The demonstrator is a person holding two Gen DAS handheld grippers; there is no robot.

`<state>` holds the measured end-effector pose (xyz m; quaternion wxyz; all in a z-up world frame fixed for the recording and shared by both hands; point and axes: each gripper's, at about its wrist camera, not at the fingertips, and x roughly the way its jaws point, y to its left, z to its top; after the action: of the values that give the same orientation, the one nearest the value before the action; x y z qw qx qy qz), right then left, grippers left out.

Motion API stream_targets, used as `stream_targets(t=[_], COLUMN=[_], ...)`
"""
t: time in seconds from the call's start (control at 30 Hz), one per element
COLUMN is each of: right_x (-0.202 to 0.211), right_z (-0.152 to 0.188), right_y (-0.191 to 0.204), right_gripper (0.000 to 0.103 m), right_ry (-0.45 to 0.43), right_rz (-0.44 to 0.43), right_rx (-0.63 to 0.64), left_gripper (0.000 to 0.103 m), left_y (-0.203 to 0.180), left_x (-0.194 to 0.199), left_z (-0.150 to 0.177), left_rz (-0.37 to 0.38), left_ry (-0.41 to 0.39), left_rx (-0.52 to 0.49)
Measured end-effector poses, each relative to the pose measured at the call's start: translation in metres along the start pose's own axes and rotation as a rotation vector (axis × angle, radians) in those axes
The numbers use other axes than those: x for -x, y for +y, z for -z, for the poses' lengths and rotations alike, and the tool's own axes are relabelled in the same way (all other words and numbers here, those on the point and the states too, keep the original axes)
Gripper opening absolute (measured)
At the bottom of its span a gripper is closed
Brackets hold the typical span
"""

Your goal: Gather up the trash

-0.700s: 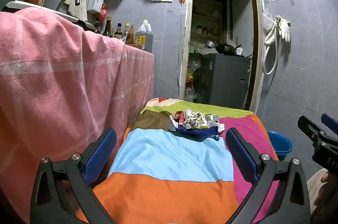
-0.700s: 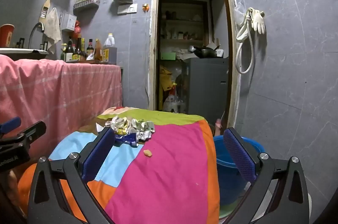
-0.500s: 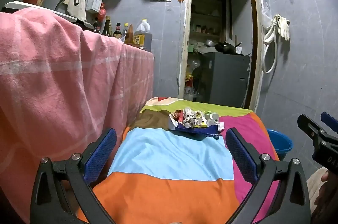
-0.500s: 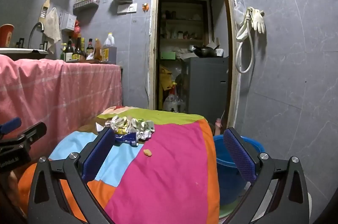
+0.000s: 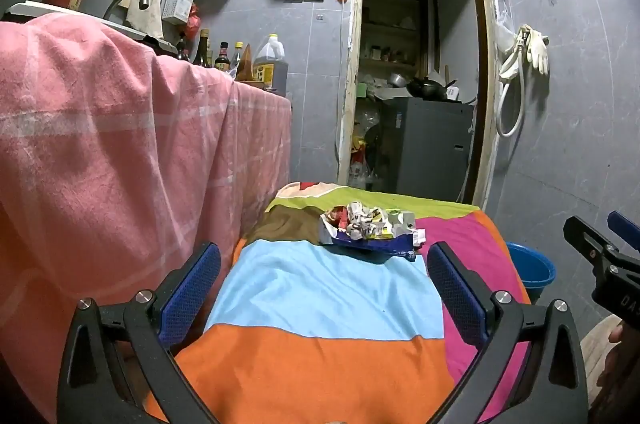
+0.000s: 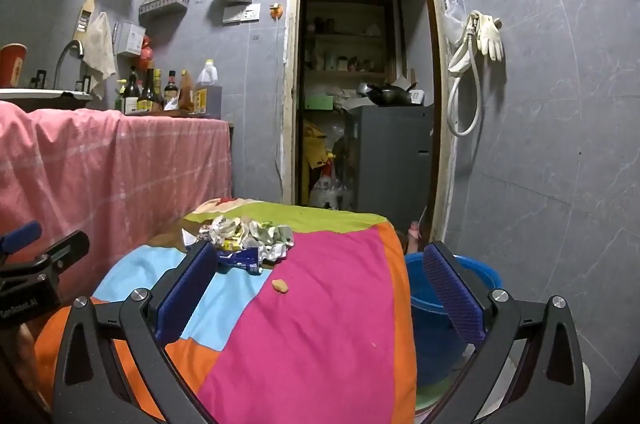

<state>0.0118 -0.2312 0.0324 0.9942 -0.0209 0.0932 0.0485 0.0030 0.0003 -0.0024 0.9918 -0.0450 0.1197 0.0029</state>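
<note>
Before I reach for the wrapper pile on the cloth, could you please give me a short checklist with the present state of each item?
1. Left gripper open, nothing between its pads: ok.
2. Right gripper open and empty: ok.
3. Pile of crumpled wrappers in plain view on the multicoloured cloth, nothing covering it: ok.
4. Small orange crumb lies apart from the pile, needs its own pick: not ok.
5. Blue bucket beside the cloth, mouth unblocked: ok.
6. Bucket already holds trash: cannot tell.
</note>
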Motion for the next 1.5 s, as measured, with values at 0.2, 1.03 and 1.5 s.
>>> stream_targets(t=[0.2,1.03,1.5], right_x=[-0.0005,-0.0056,-0.0063], right_z=[0.0007,0.0049,0.0059], right_y=[-0.0034,-0.0043,-0.0044], right_gripper=[0.103,0.103,0.103], right_ry=[0.002,0.012,0.014], right_rz=[0.0,0.0,-0.001], right_rx=[-0.001,-0.004,-0.004], left_gripper=[0.101,0.101,0.101], left_y=[-0.0013,-0.0005,-0.0009], left_x=[-0.0036,-0.0045,-0.0041], left_z=[0.0047,0.0081,0.0076], left_rz=[0.003,-0.003,-0.003], left_ry=[0.002,0.004,0.004], left_rx=[-0.002,-0.007,-0.008])
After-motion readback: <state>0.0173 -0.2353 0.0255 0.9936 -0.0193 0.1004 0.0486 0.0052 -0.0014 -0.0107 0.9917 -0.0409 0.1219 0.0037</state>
